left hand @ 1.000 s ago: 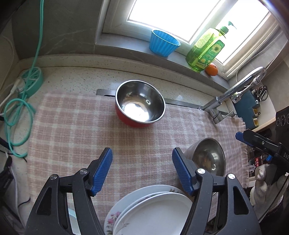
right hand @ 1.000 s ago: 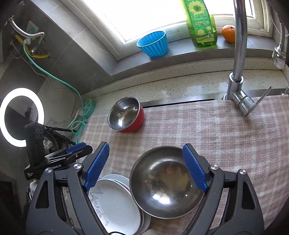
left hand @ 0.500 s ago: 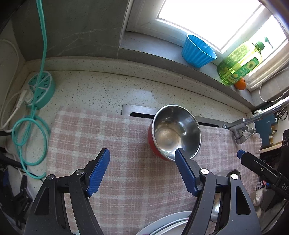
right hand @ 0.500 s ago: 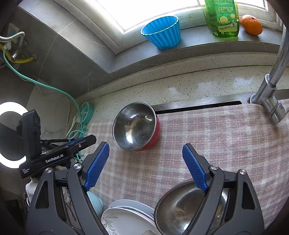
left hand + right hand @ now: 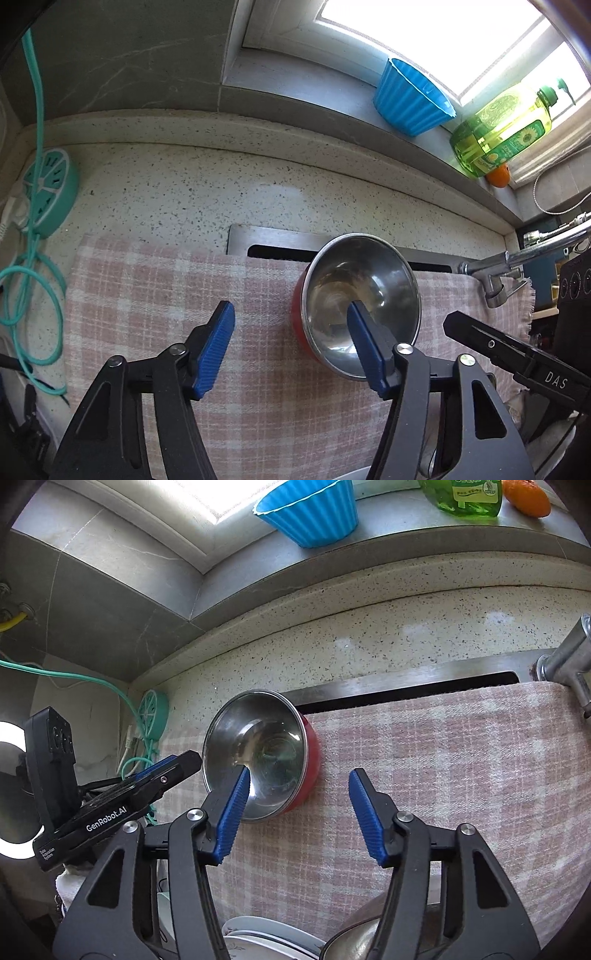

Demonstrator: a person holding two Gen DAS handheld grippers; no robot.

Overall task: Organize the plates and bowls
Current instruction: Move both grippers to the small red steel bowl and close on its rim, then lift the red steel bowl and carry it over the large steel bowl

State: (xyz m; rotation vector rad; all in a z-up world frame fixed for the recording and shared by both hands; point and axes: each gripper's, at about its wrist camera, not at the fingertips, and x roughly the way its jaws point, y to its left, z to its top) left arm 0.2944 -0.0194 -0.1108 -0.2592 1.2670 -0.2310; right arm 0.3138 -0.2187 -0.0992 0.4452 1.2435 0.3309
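On the checked cloth (image 5: 147,295) we see the red bowl (image 5: 360,299) ahead of the left gripper (image 5: 290,343) and right gripper (image 5: 299,808), both wide open, holding nothing.

Glossy steel bowl (image 5: 360,295) on woven checked cloth (image 5: 147,295)

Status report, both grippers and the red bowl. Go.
Left gripper open, empty. Right gripper open, empty. Red bowl upright on checked cloth, ahead of both, not gripped. Nothing between grippers and bowl.
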